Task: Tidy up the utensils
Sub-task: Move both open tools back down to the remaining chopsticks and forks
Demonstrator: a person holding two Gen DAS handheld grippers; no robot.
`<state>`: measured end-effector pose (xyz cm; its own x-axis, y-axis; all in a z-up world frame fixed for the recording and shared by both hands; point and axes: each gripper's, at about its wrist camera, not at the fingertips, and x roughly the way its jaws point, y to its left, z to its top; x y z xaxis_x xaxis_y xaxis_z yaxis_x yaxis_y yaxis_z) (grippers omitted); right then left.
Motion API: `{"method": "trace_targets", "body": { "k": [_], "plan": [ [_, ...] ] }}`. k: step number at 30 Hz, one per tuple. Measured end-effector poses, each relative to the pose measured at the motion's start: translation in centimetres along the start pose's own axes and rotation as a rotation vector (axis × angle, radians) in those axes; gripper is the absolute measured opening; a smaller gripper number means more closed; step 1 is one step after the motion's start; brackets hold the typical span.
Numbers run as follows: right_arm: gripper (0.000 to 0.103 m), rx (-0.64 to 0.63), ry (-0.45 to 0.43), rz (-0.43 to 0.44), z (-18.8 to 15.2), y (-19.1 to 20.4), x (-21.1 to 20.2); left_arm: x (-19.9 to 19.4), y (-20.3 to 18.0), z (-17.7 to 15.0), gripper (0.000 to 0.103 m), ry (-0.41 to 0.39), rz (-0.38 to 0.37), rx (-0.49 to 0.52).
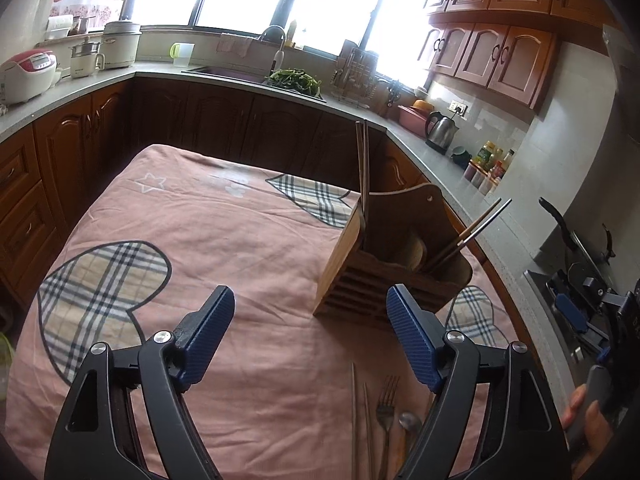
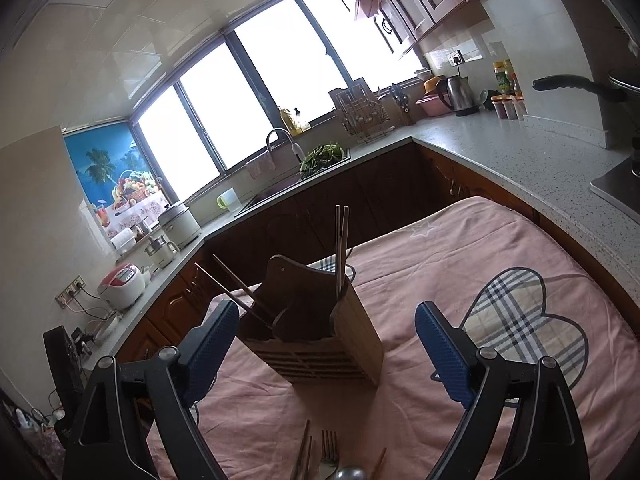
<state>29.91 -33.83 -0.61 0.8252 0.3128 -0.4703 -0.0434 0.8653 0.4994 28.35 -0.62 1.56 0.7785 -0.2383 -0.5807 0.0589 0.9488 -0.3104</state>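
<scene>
Fork lengthwise, tines toward wooden holder | left hand-held gripper apart | right hand-held gripper apart

Blown-out windows backlight the kitchen; fisheye edges curve darkly.

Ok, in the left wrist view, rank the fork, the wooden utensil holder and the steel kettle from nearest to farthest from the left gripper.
1. Fork: on the pink cloth just below the open left gripper, by its right finger.
2. Wooden utensil holder: ahead, slightly right, on the cloth.
3. Steel kettle: far right, on the counter.
</scene>
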Motion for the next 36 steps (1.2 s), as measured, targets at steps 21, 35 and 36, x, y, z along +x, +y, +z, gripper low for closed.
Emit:
{"method": "trace_targets", "body": {
  "k": [21,35,36],
  "plan": [
    [0.092,0.033,0.164,-0.081,-9.7,-2.4,-5.8,-3.3,1.3,-8.5,0.083,0.13,0.003,0.005],
    [0.092,-0.002,0.233,-0.082,-12.4,-1.9,-5.3,-2.2,1.0,-10.3,0.083,0.198,0.015,0.04],
    [0.092,-0.003,0.233,-0.082,-12.3,-1.9,-5.2,-2.0,0.9,-10.2,0.083,0.201,0.014,0.043]
  ]
}}
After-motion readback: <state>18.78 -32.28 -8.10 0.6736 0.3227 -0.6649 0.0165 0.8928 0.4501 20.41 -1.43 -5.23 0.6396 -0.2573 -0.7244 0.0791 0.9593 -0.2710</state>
